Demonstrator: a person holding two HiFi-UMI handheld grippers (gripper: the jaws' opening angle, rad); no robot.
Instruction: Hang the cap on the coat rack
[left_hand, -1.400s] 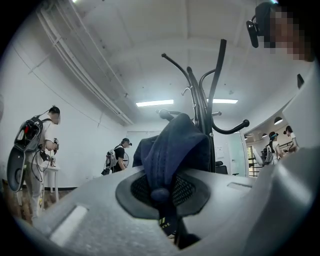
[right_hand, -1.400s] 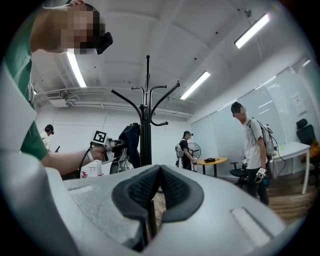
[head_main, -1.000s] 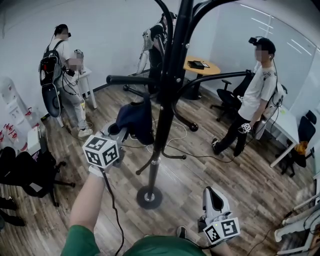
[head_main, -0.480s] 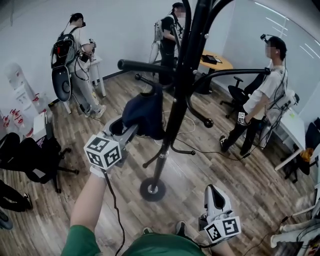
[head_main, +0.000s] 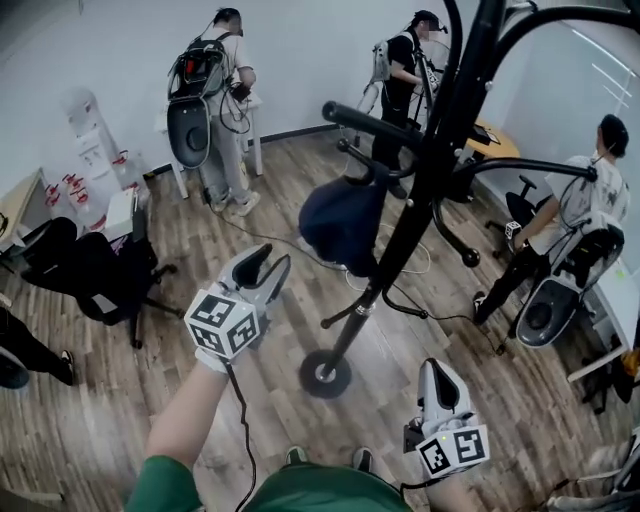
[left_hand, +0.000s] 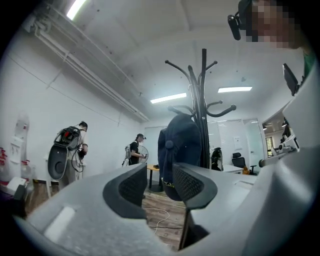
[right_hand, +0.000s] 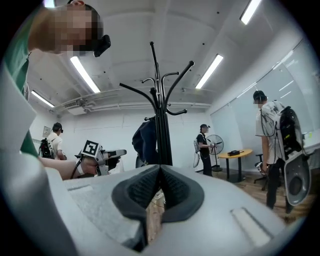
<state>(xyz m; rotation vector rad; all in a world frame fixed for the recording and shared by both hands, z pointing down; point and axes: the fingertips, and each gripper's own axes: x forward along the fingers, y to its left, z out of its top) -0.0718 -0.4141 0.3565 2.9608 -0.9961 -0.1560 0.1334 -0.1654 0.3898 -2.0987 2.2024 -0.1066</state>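
A dark navy cap (head_main: 343, 222) hangs from a low hook of the black coat rack (head_main: 420, 210). In the left gripper view the cap (left_hand: 180, 150) hangs straight ahead, beyond the jaws, against the rack (left_hand: 203, 100). My left gripper (head_main: 268, 262) is a short way left of the cap and below it. Its jaws stand apart and are closing, with nothing between them (left_hand: 159, 182). My right gripper (head_main: 437, 368) is held low at the right, shut and empty (right_hand: 159, 180). From there I see the cap (right_hand: 146, 140) and the left gripper (right_hand: 107, 155).
The rack's round base (head_main: 325, 372) stands on the wood floor just ahead. A black office chair (head_main: 95, 275) is at the left. Two people with backpacks (head_main: 215, 90) (head_main: 405, 70) stand at the back, another person (head_main: 590, 200) at the right. A cable (head_main: 400, 290) lies on the floor.
My left gripper was shut on the cap at the hook. It has let go and drawn back toward me. The cap stays on the rack. The right gripper has hardly moved.
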